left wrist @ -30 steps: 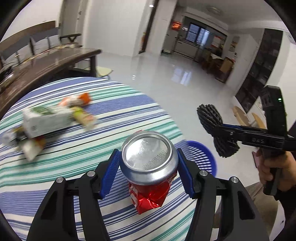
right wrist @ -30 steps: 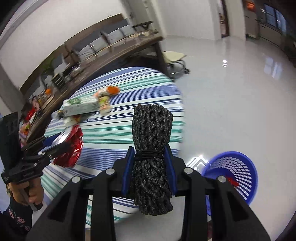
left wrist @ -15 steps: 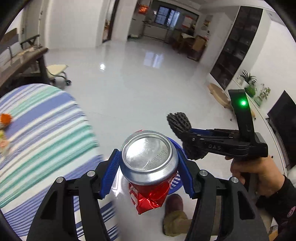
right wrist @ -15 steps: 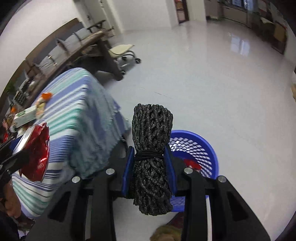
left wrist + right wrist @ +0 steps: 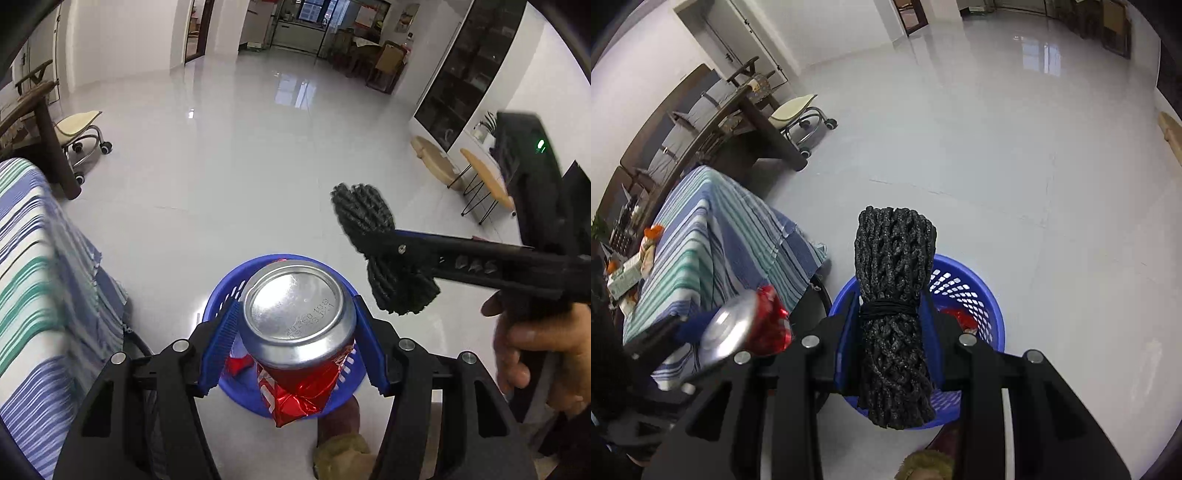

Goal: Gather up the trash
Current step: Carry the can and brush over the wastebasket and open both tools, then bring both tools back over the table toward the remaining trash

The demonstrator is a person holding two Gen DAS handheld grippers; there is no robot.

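Observation:
A crushed red can [image 5: 299, 310] sits between the blue pads of my left gripper [image 5: 295, 299], silver end facing the camera. The jaws are opening, though the pads still touch the can's sides. The can hangs over the blue plastic basket [image 5: 225, 291] on the floor. My right gripper [image 5: 890, 295] holds a black rope bundle [image 5: 894, 258] upright above the same basket [image 5: 979, 295]. Its jaws are opening slightly with the bundle still pinched at its band. The can [image 5: 750, 328] shows blurred at the left of the right wrist view. A red scrap [image 5: 960, 317] lies in the basket.
The striped-cloth table [image 5: 701, 240] stands left of the basket, with a carton [image 5: 628, 273] and wrappers on it. A rolling stool [image 5: 798, 118] and a dark wooden table [image 5: 738, 107] stand behind. A person's foot [image 5: 340, 417] is beside the basket. Small wooden tables [image 5: 484, 177] stand at the right.
Both grippers swung off the striped table and came down over the blue basket, carrying the can and the rope bundle. The basket now lies directly under both loads.

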